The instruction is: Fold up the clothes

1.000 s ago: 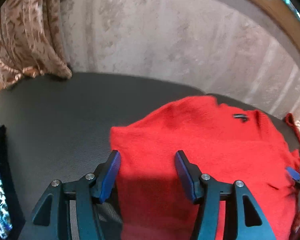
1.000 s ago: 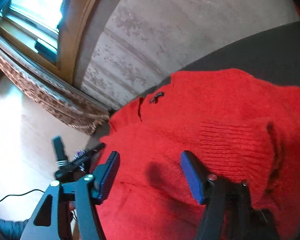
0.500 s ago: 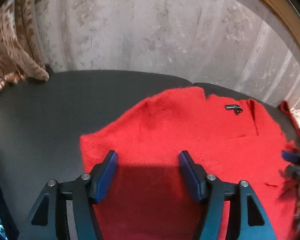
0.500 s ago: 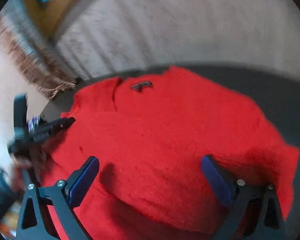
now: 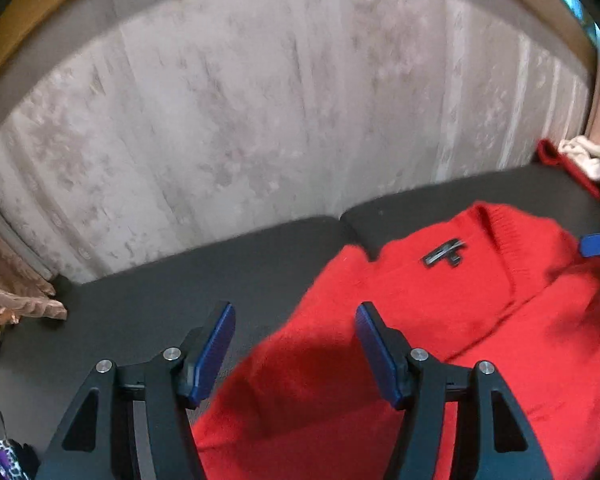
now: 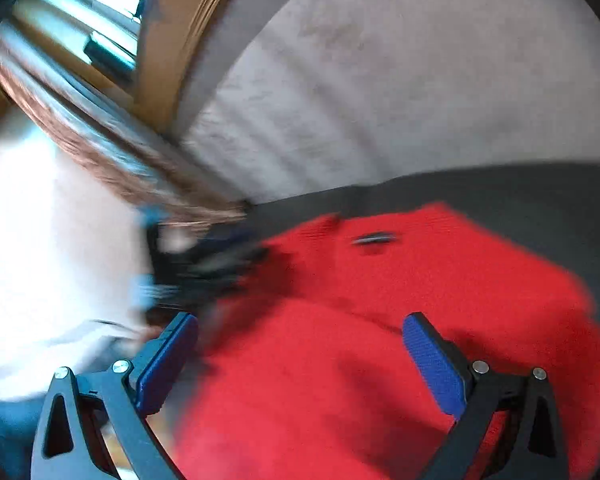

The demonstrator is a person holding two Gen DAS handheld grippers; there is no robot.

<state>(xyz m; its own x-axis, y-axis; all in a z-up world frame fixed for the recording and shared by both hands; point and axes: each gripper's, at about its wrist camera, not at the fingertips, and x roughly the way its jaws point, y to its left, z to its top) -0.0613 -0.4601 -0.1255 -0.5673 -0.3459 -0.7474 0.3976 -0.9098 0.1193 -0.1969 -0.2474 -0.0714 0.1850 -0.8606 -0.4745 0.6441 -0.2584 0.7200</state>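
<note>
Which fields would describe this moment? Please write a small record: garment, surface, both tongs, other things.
garment: red sweater, lying label side up
label: dark tag near the collar
surface: dark cushion
left tongs: open, holding nothing
right tongs: open, over the sweater
other: pale cloth at far right edge

Bare dark cushion (image 5: 148,292) left of red sweater (image 5: 440,340) — wall (image 5: 260,120) blocks behind

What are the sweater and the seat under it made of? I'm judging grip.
Sweater: red knit, probably wool or acrylic; fuzzy nap, ribbed neckline. Seat: dark, smooth, faintly sheened, likely leather or faux leather; a seam divides the cushions.
</note>
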